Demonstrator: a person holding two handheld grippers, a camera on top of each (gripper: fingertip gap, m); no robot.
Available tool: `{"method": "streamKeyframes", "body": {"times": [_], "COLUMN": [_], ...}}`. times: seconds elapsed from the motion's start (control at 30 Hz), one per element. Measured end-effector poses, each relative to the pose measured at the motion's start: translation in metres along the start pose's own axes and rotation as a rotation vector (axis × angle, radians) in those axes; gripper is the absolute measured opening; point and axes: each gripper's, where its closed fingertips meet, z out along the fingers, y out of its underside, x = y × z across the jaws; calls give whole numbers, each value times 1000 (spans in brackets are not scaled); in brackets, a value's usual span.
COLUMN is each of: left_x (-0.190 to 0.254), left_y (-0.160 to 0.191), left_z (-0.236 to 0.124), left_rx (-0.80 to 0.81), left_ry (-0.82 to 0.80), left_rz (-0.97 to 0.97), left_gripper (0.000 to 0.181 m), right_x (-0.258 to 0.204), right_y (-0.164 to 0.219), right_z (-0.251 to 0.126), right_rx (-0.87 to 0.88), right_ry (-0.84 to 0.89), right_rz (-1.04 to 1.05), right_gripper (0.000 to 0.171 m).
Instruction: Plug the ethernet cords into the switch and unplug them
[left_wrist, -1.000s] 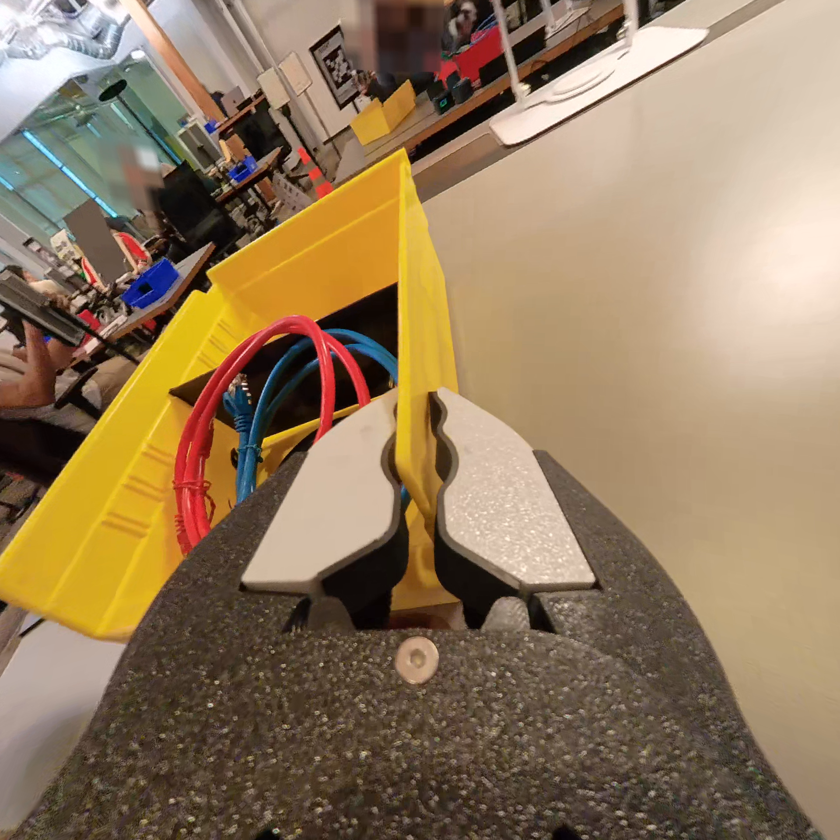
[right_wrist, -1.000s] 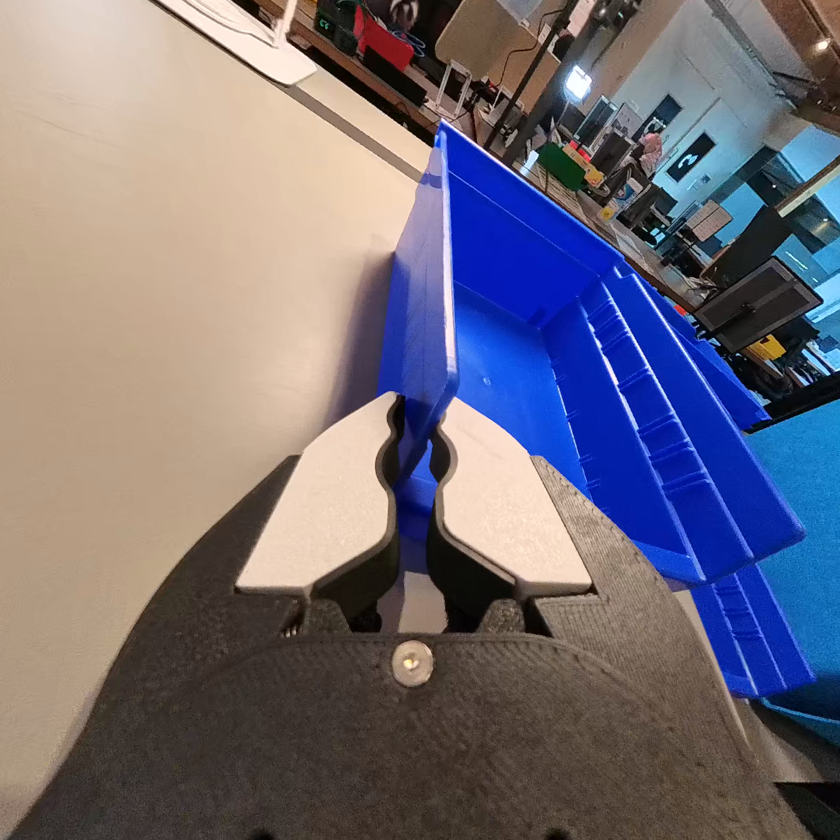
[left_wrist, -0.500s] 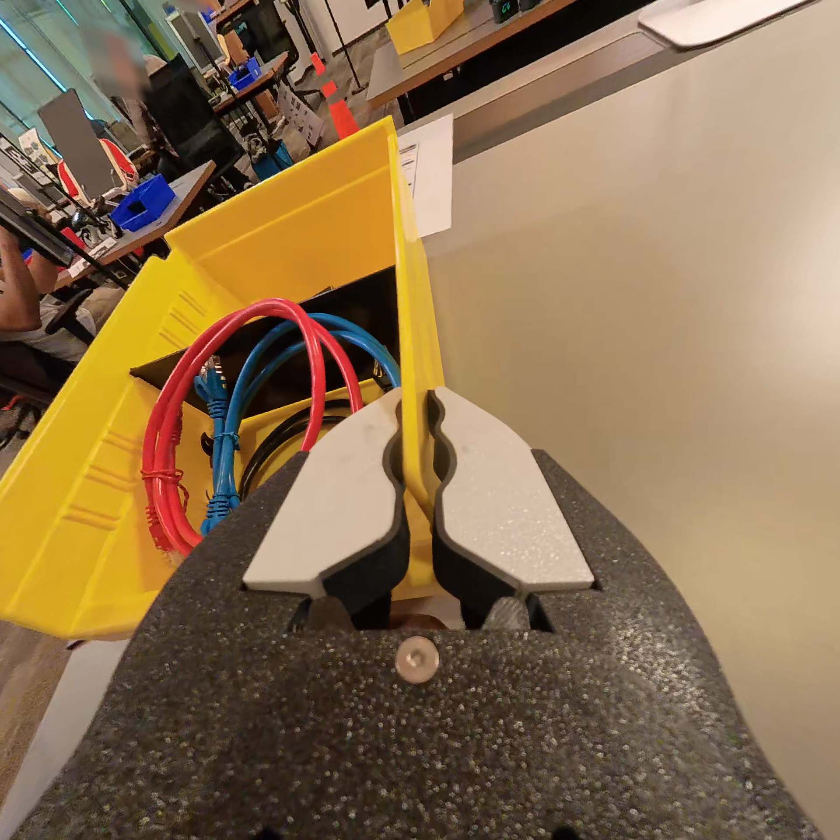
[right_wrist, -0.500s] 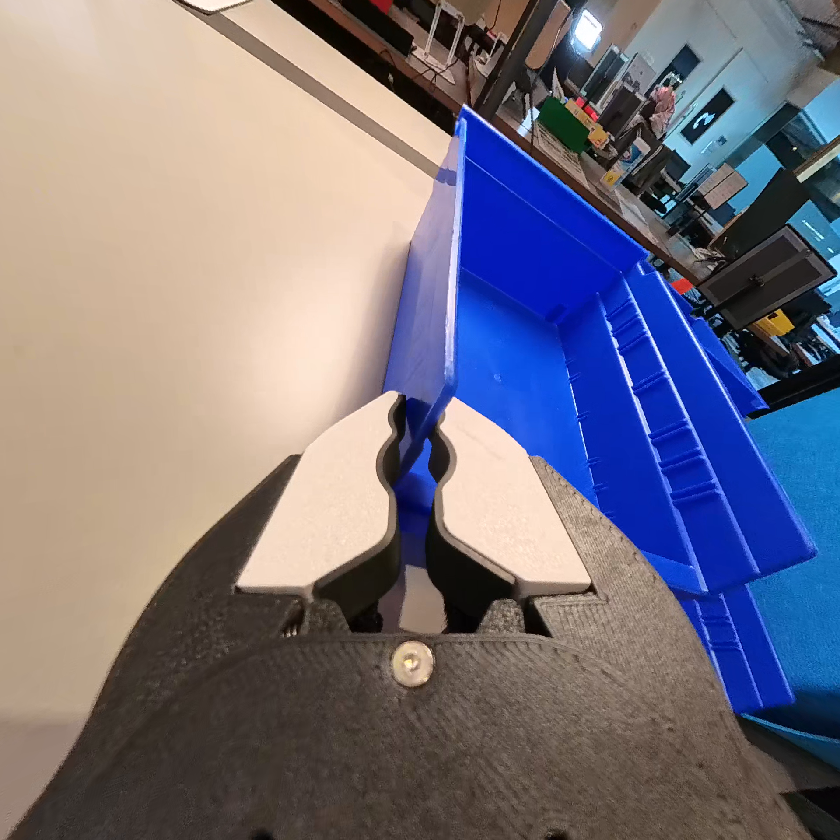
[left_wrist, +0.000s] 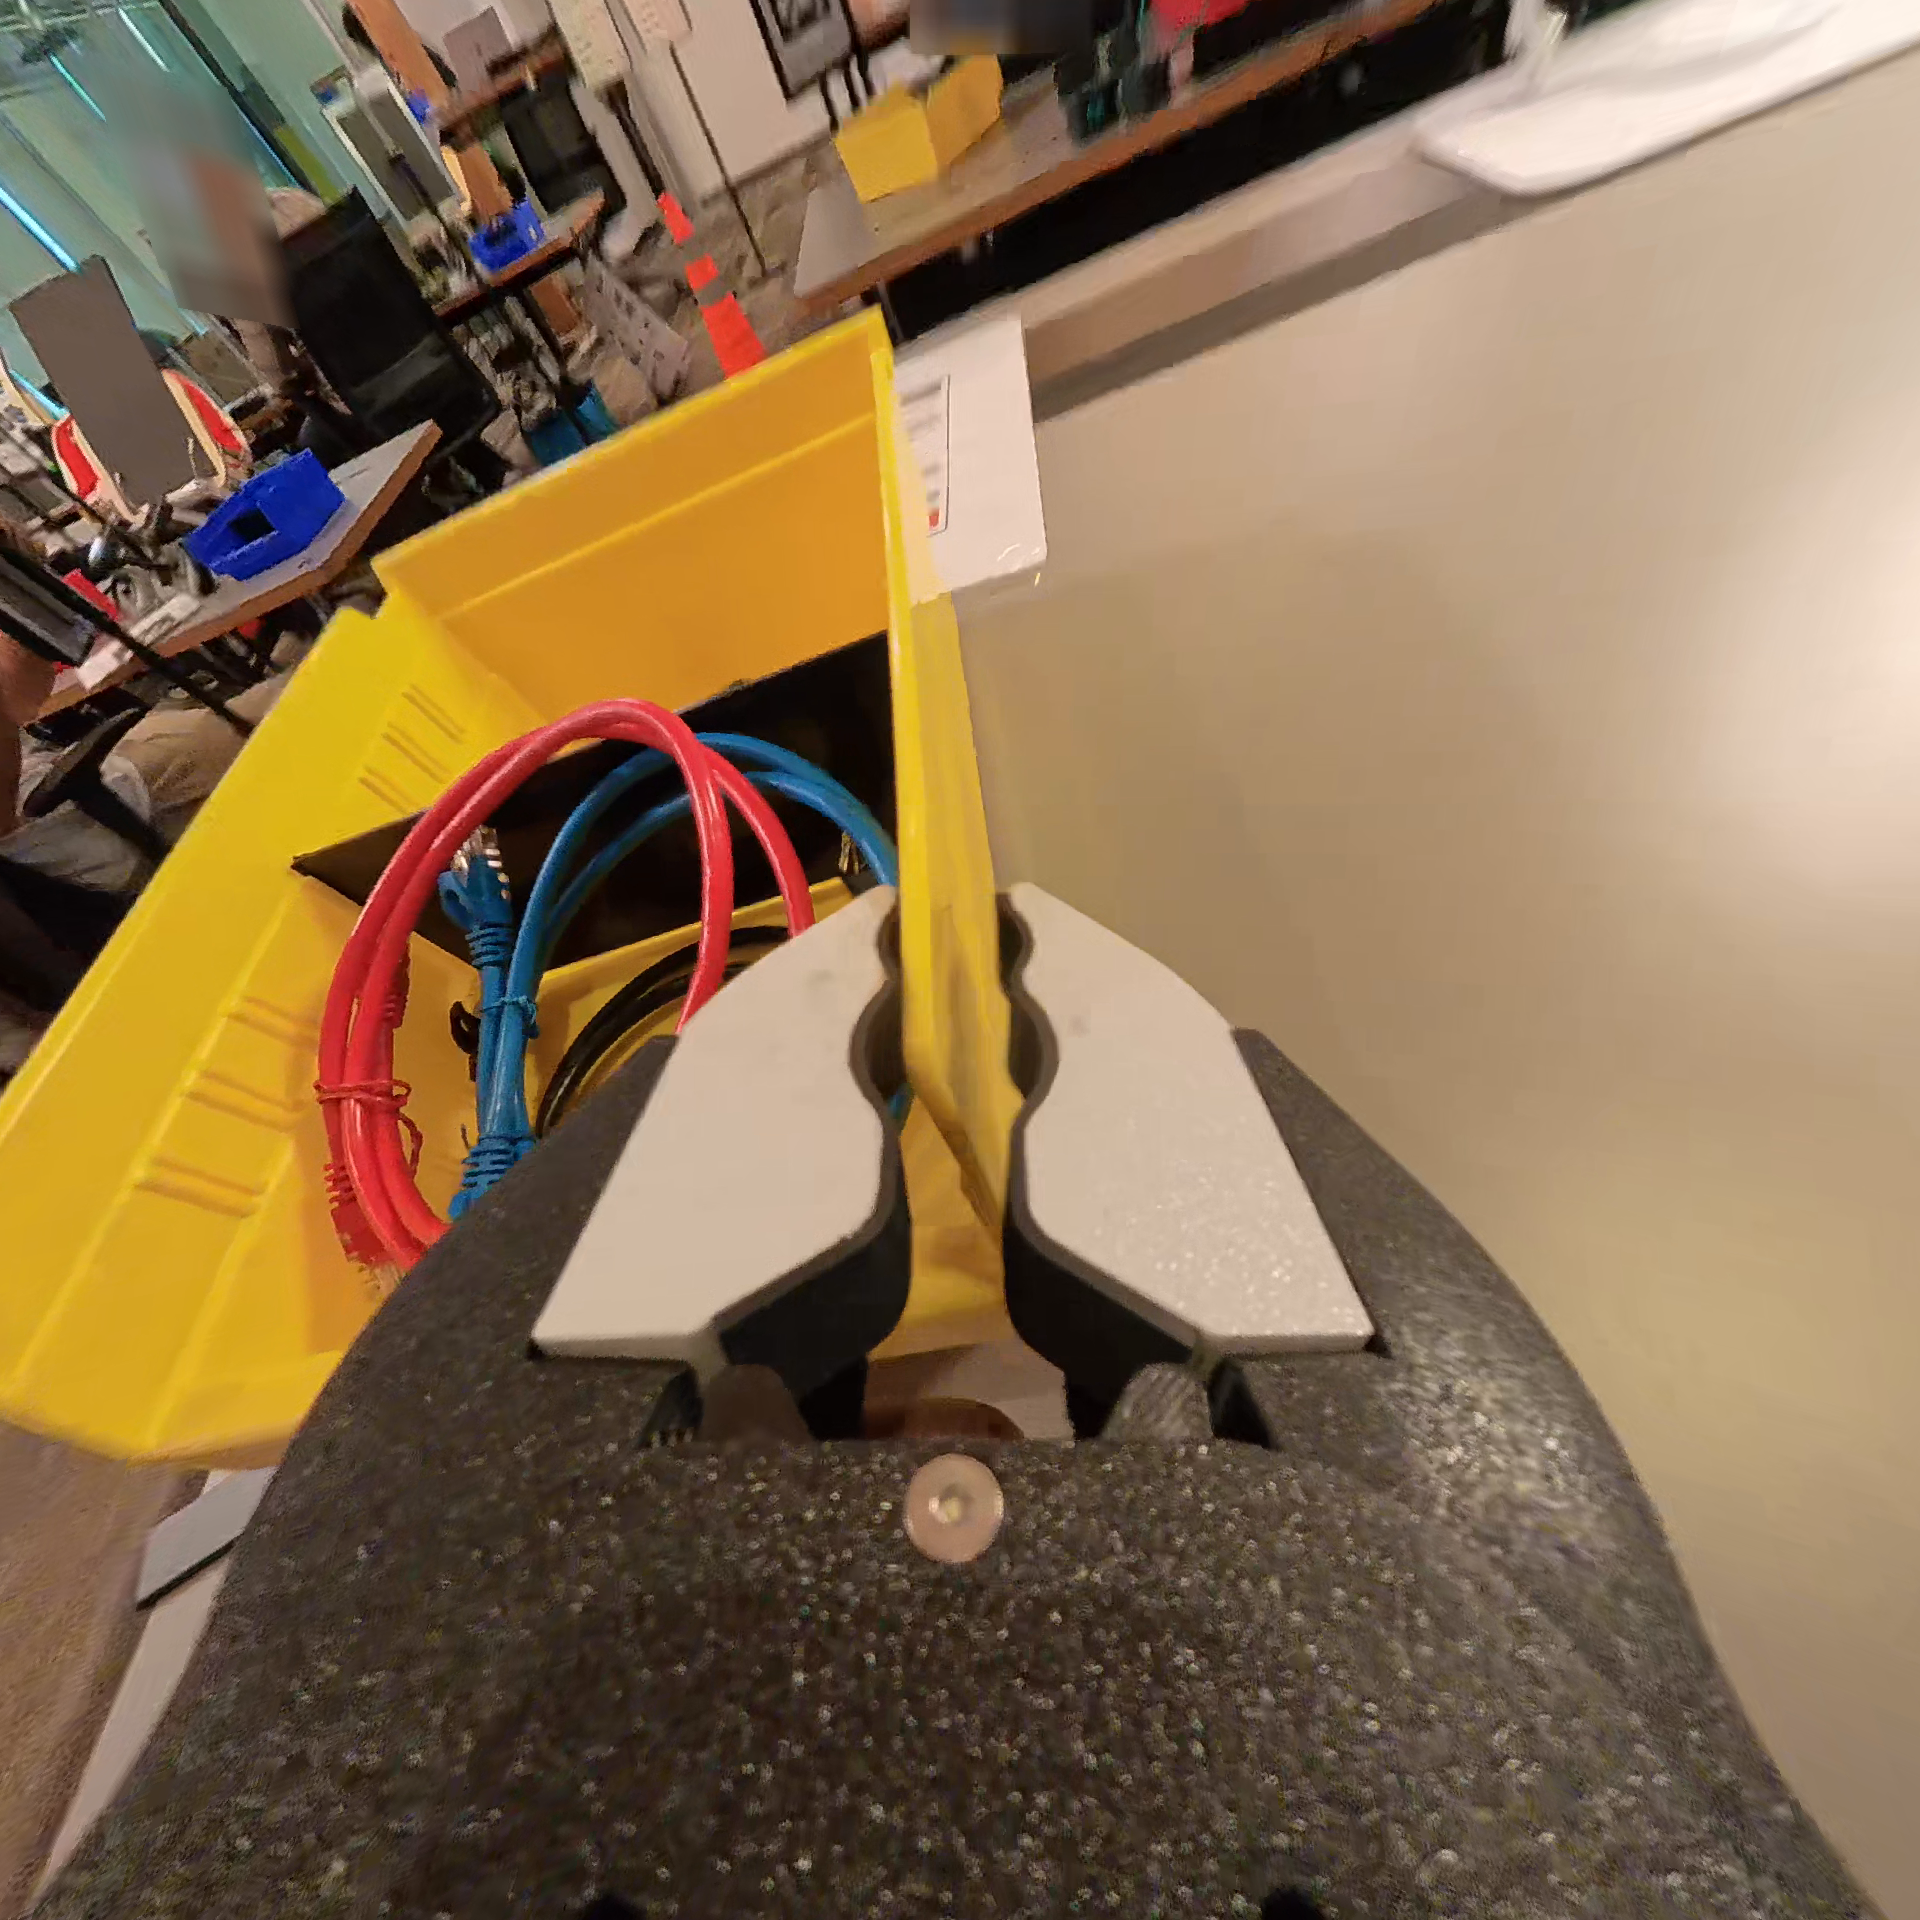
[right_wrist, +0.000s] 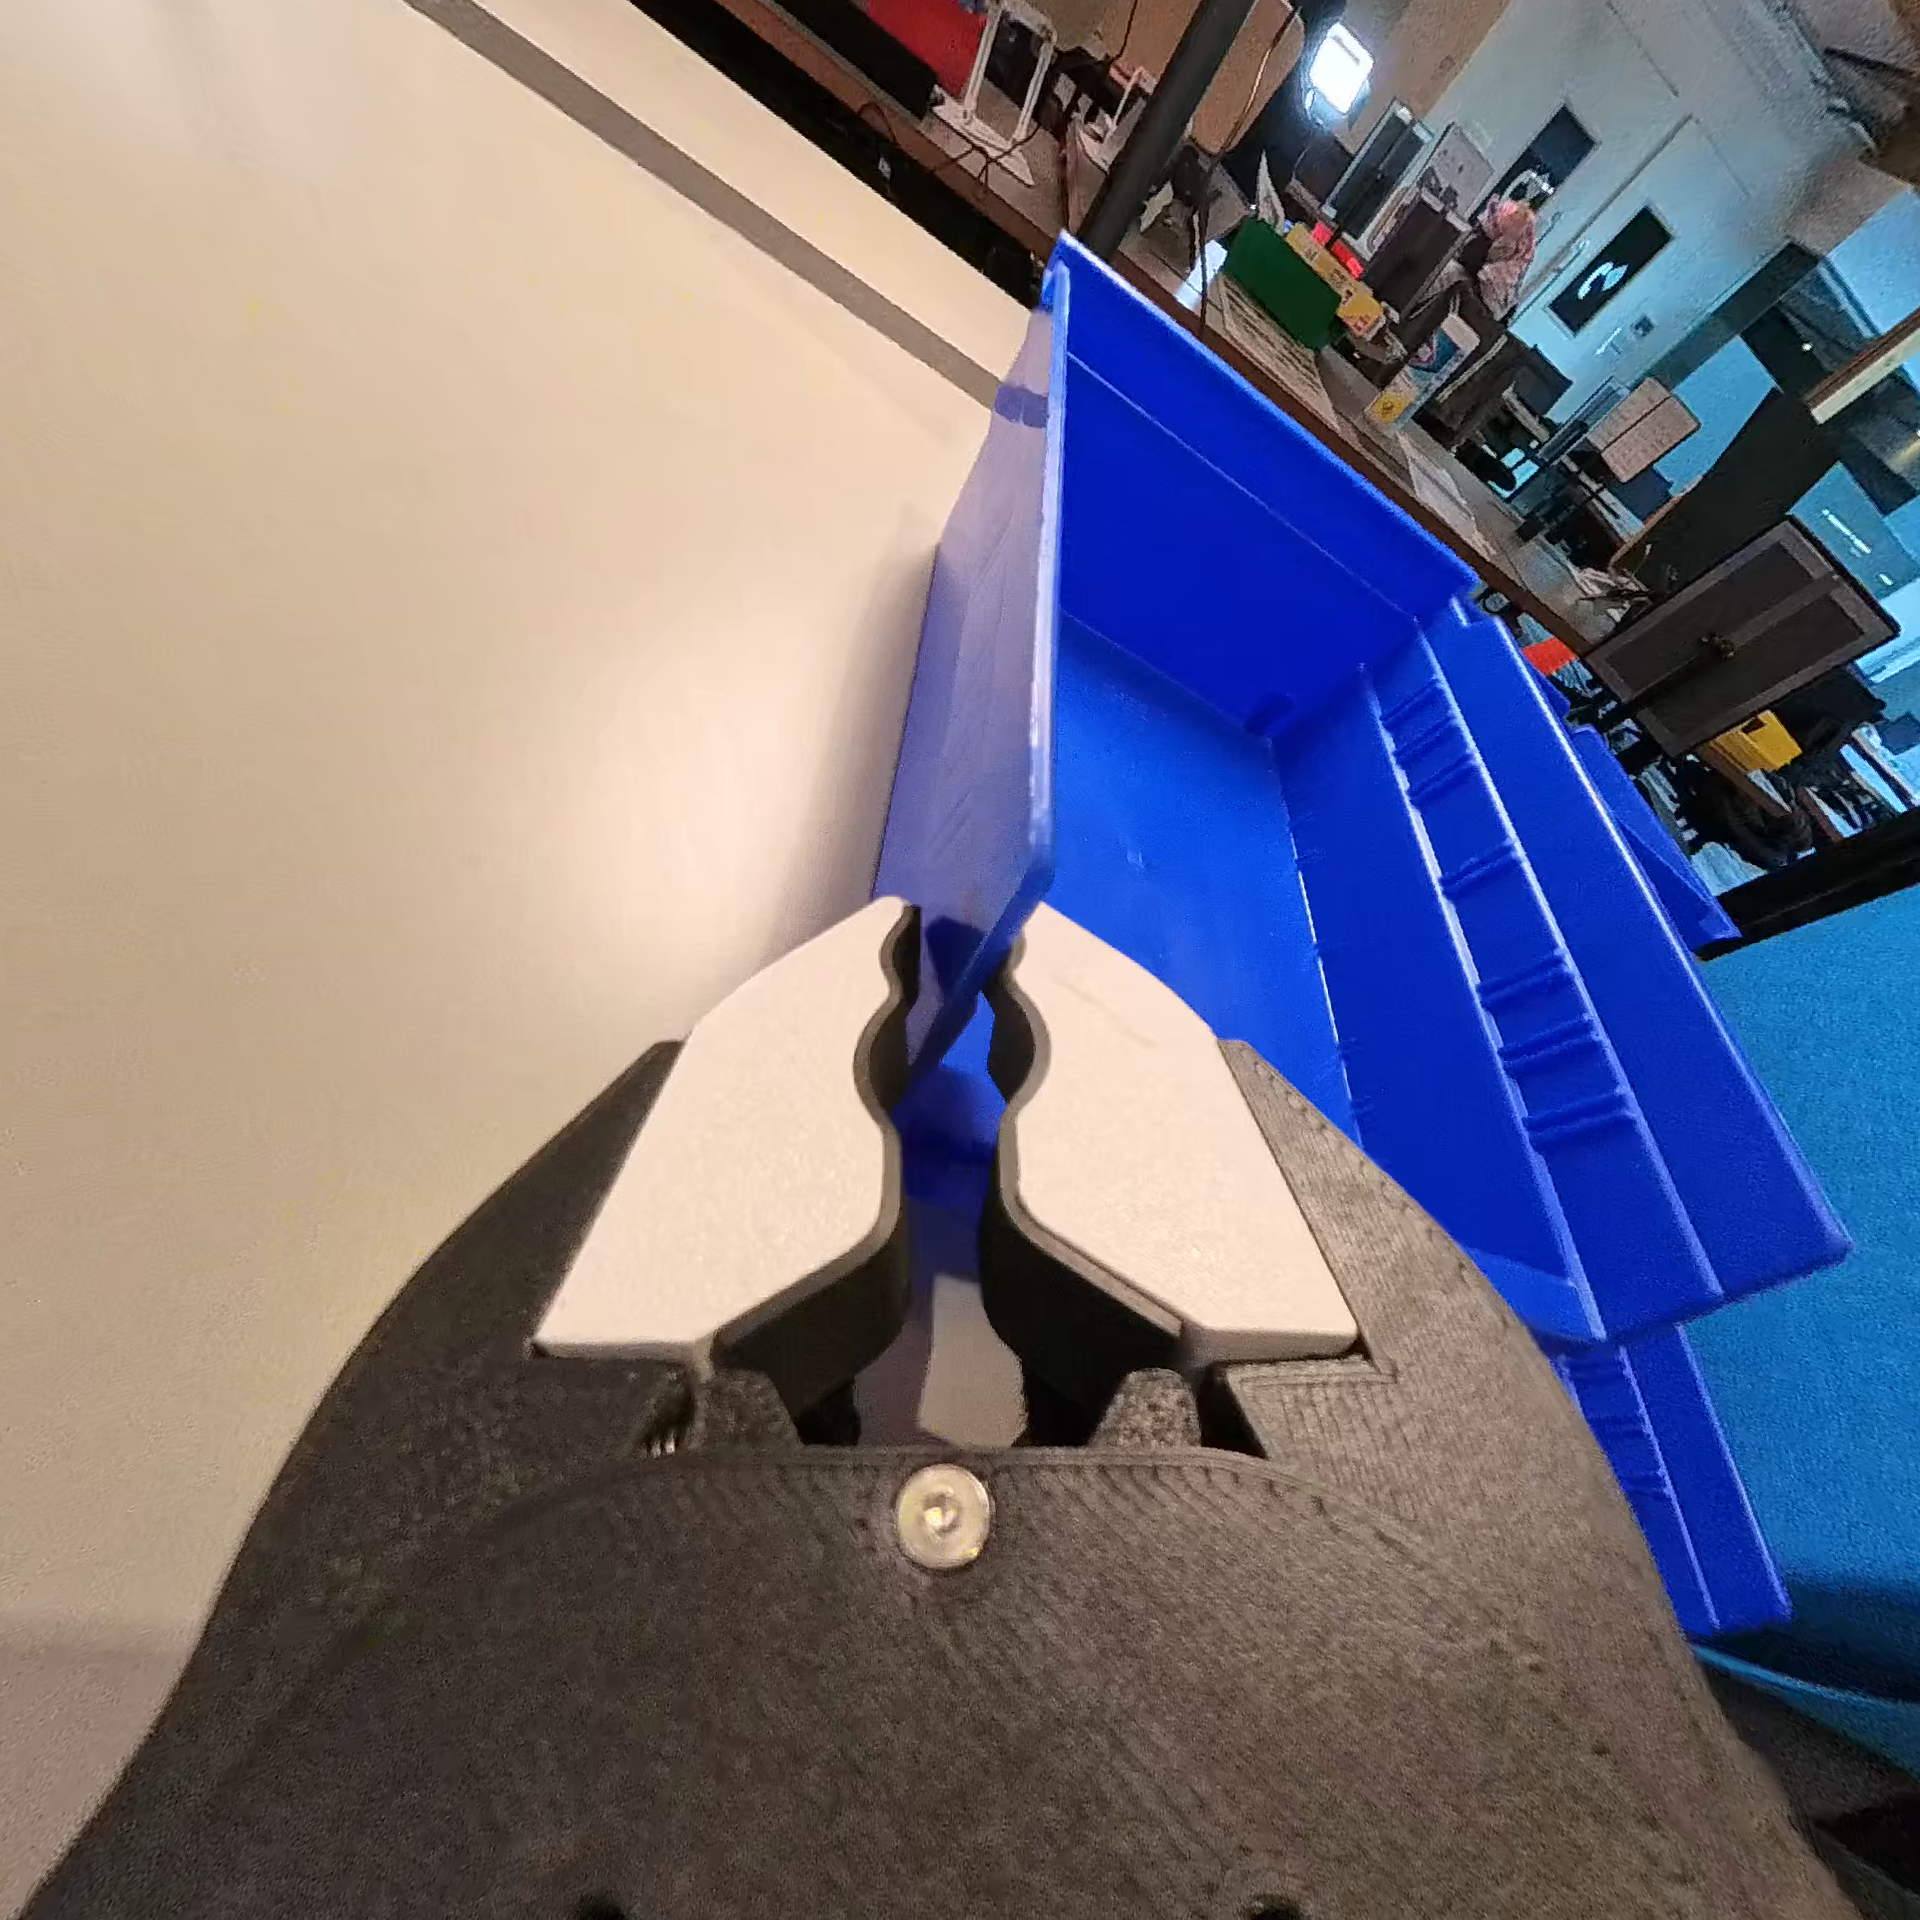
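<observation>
The left tool hides the lower ends of the red cord and blue cord.

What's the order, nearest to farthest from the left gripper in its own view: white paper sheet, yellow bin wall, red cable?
1. Yellow bin wall: clamped between the left gripper fingers.
2. Red cable: coiled inside the bin, left.
3. White paper sheet: on the table past the bin's far end.

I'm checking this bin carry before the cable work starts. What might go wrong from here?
1. The left gripper pinches only one thin wall of the yellow plastic bin, so it may tilt or slip.
2. The looped red cable and blue cable rise above the rim and might spill.
3. The right gripper clamps the empty blue plastic bin the same way.
</observation>
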Motion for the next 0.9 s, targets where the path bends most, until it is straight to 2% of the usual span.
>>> {"method": "streamKeyframes", "body": {"times": [0.07,0.13,0.2,0.27,0.37,0.43,0.5,0.6,0.67,0.73,0.8,0.9], "left_x": [7,5,-13,-37,-61,-59,-53,-56,-54,-48,-55,-75], "left_y": [-19,-39,-52,-55,-47,-34,-16,13,30,32,20,-17], "left_z": [-23,-50,-66,-68,-46,-23,-3,20,29,31,29,18], "left_rx": [101,181,198,147,17,-100,-229,-408,-509,-534,-502,-403], "left_ry": [38,43,-8,-54,-36,45,118,103,121,159,106,-15], "left_rz": [-41,-40,-27,-62,-139,-154,-138,-53,6,28,36,84], "left_gripper": [30,32,32,33,41,48,50,51,45,10,6,6], "right_x": [-5,-5,-7,-24,-61,-82,-99,-117,-122,-121,-118,-114], "right_y": [2,0,-8,-21,-38,-43,-48,-50,-47,-46,-44,-41], "right_z": [-17,-41,-63,-76,-79,-74,-69,-64,-60,-59,-59,-56], "right_rx": [4,35,83,142,197,199,207,207,200,193,194,184], "right_ry": [-20,-11,-11,-96,-234,-286,-319,-368,-378,-363,-356,-352], "right_rz": [13,11,1,-12,-30,-49,-55,-38,-39,-57,-60,-62], "right_gripper": [23,25,26,25,25,26,26,26,26,26,25,25]}}
